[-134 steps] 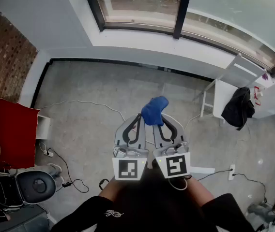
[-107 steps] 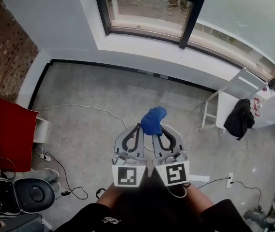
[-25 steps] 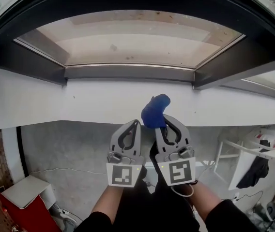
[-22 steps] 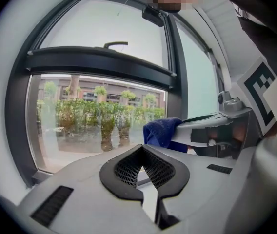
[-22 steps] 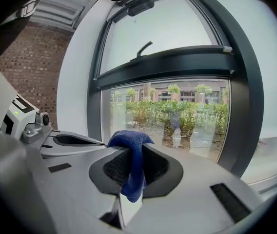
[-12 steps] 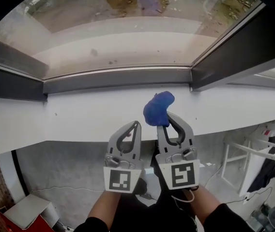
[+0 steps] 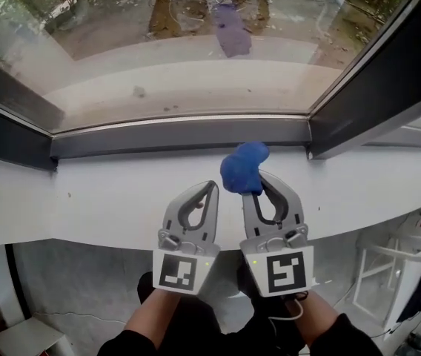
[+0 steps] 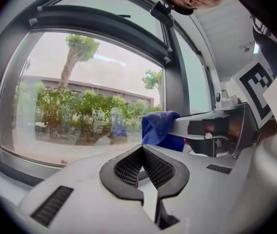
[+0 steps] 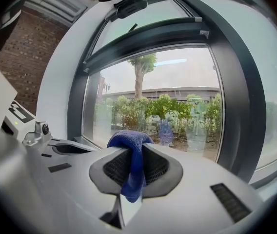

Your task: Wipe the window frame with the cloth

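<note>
Blue microfibre cloth [image 7: 244,167] is bunched into a ball and pinched in the right gripper [image 7: 257,186]. In the right gripper view the jaws are pressed onto a fold of the cloth [image 9: 130,165], with most of it bulging out past the tips. The left gripper [image 7: 209,189] sits just beside it. In its own view the left gripper [image 8: 143,172] has its jaws closed together with nothing between them, and the cloth [image 8: 160,128] shows off to its right.

Both grippers hover over the white sill [image 7: 84,199], near its far edge. The window frame [image 7: 181,136] is the dark grey bottom rail directly ahead of the cloth. Its long axis runs left to right across the head view, and it meets a dark upright post [image 7: 366,80] at the sill's far right corner. The cloth ball lies over the strip where the sill meets the rail. From this steep angle it probably has not touched the rail yet, though I cannot be sure.

Wiping looks about to begin. The right gripper carries the cloth and is the nearer one, so a short push forward should press the ball onto the rail. A sideways stroke along the rail's length would then follow. The post is close on the right, so more of the rail lies to the left.
</note>
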